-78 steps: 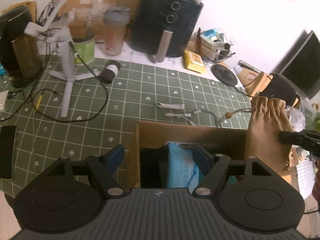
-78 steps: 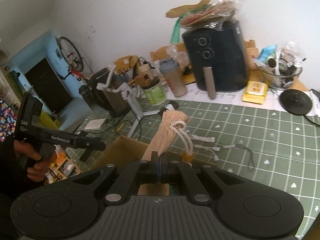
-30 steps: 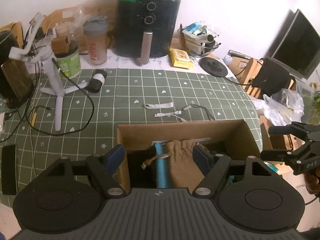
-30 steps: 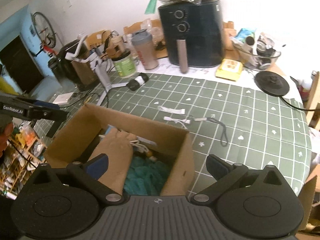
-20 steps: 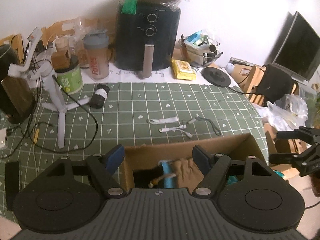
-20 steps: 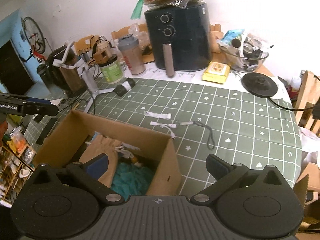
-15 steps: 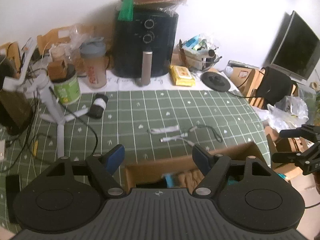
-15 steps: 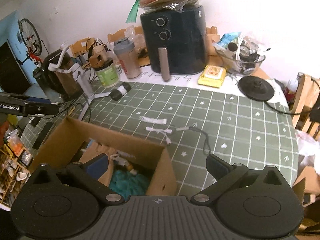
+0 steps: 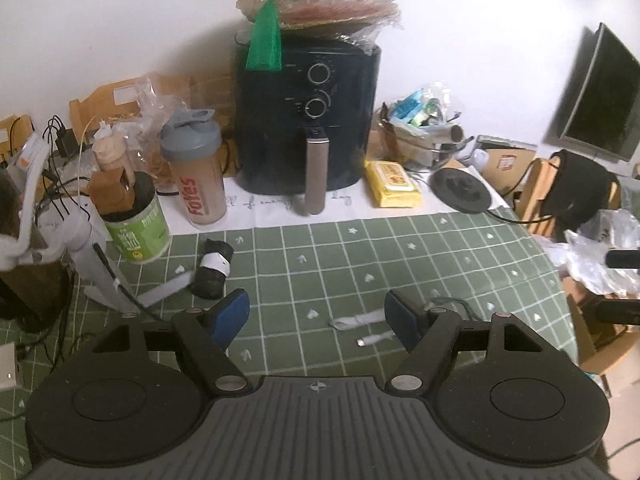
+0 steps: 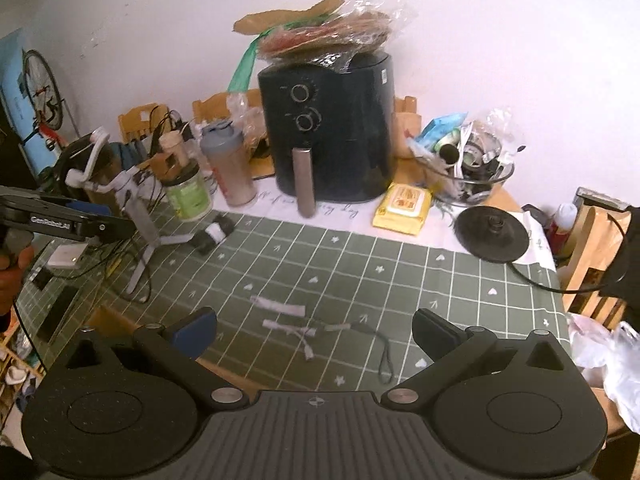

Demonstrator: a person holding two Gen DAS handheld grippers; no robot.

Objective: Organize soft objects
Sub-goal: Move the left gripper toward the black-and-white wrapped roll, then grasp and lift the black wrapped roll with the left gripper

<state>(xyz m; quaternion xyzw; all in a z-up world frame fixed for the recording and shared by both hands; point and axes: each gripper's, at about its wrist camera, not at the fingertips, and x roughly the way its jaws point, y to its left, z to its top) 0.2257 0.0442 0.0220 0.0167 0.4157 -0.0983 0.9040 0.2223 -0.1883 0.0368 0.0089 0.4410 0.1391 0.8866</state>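
Note:
My left gripper (image 9: 318, 314) is open and empty, held above the green grid mat (image 9: 360, 256). My right gripper (image 10: 314, 332) is open wide and empty above the same mat (image 10: 400, 276). Only a sliver of the cardboard box's rim (image 10: 108, 318) shows, low in the right wrist view behind my left finger. The box's soft contents are hidden. The left gripper also shows from the side in the right wrist view (image 10: 80, 222), held in a hand.
A black air fryer (image 9: 306, 116) stands at the back with a shaker bottle (image 9: 196, 172), a green tub (image 9: 136, 224) and a yellow wipes pack (image 9: 392, 184). White straps and a cable (image 10: 304, 320) lie on the mat. A white tripod (image 10: 140, 216) stands left.
Both grippers rose and pulled back from the box. The tan drawstring bag, let go earlier into the box, dropped out of view with the box. Both jaws stay open.

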